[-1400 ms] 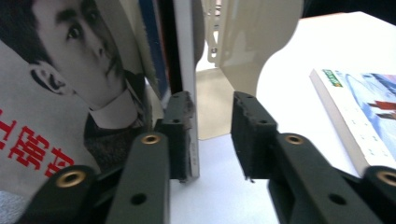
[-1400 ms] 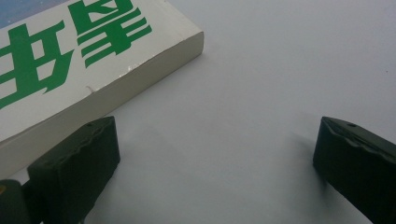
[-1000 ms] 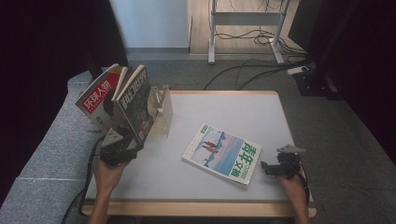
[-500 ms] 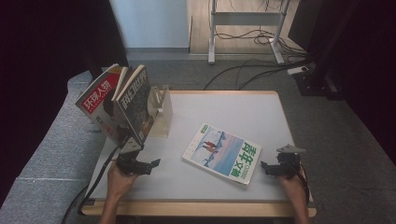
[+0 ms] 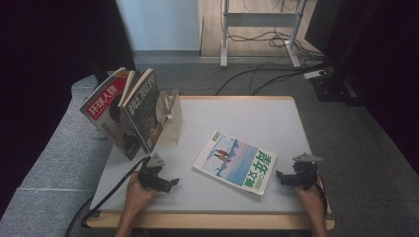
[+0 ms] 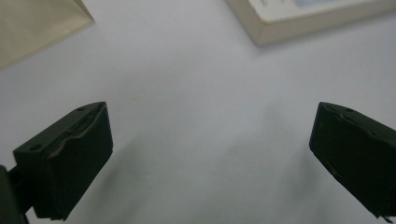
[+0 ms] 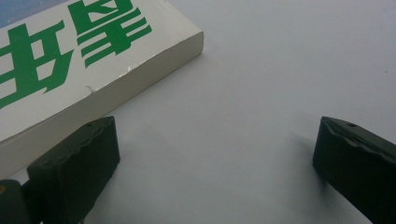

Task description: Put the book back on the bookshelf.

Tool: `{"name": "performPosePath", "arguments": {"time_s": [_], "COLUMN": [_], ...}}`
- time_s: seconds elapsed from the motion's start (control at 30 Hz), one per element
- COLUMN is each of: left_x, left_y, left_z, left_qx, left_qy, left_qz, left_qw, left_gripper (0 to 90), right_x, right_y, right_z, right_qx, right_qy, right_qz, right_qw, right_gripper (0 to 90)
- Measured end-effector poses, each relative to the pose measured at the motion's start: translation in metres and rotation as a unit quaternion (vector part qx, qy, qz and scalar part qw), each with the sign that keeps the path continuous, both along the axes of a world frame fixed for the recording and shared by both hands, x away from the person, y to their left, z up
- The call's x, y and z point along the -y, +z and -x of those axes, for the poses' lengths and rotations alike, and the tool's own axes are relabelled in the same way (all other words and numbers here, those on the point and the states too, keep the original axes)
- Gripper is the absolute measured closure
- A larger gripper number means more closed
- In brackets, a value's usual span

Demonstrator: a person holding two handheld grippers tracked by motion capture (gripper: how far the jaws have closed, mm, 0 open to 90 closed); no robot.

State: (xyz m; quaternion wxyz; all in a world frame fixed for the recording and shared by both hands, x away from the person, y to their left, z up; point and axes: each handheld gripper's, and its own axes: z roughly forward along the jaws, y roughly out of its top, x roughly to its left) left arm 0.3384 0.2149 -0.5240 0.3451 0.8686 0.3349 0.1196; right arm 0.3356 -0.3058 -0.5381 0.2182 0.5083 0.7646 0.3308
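Magazine with a snowy blue cover and green characters lies flat on the grey table, between both tongs. Its thick cream page edge is plain in the right gripper view. Left gripper has just been opening, nothing between; right gripper is released too.

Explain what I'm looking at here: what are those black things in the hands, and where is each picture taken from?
A person sits at a table with a hand-held two-jaw gripper in each hand. The high view looks down from above; the other two come from cameras riding on each gripper, looking along its black jaws. The left gripper has just been opening and holds nothing; the right gripper is open too, beside the magazine lying flat. Two more magazines lean in a clear stand at the table's left.
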Motion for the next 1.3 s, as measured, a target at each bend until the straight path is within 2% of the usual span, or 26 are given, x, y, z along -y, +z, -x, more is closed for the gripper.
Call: {"name": "performPosePath", "arguments": {"time_s": [0.07, 0.8, 1.0, 1.07, 1.3], "left_x": [0.003, 0.003, 0.003, 0.003, 0.003], "left_y": [-0.004, -0.005, -0.005, -0.005, -0.005], "left_z": [-0.001, -0.001, -0.001, -0.001, -0.002], "left_qx": [-0.005, -0.004, -0.005, -0.005, -0.006], "left_qy": [0.001, 0.002, 0.003, 0.003, 0.003], "left_qz": [-0.014, -0.014, -0.014, -0.014, -0.013], "left_qw": [0.9999, 0.9999, 0.9999, 0.9999, 0.9999], "left_gripper": [0.0, 0.0, 0.0, 0.0, 0.0], "right_x": [0.000, 0.000, 0.001, 0.001, -0.004], "right_y": [0.000, 0.000, 0.001, 0.003, 0.018], "right_z": [0.000, 0.000, -0.001, -0.001, -0.004], "right_qx": [0.000, -0.002, -0.004, -0.004, 0.017], "right_qy": [0.000, 0.001, 0.010, 0.019, 0.034], "right_qz": [0.000, -0.003, -0.009, -0.021, -0.025], "right_qw": [1.0000, 1.0000, 0.9999, 0.9996, 0.9990], "right_gripper": [0.1, 0.0, 0.0, 0.0, 0.0]}}
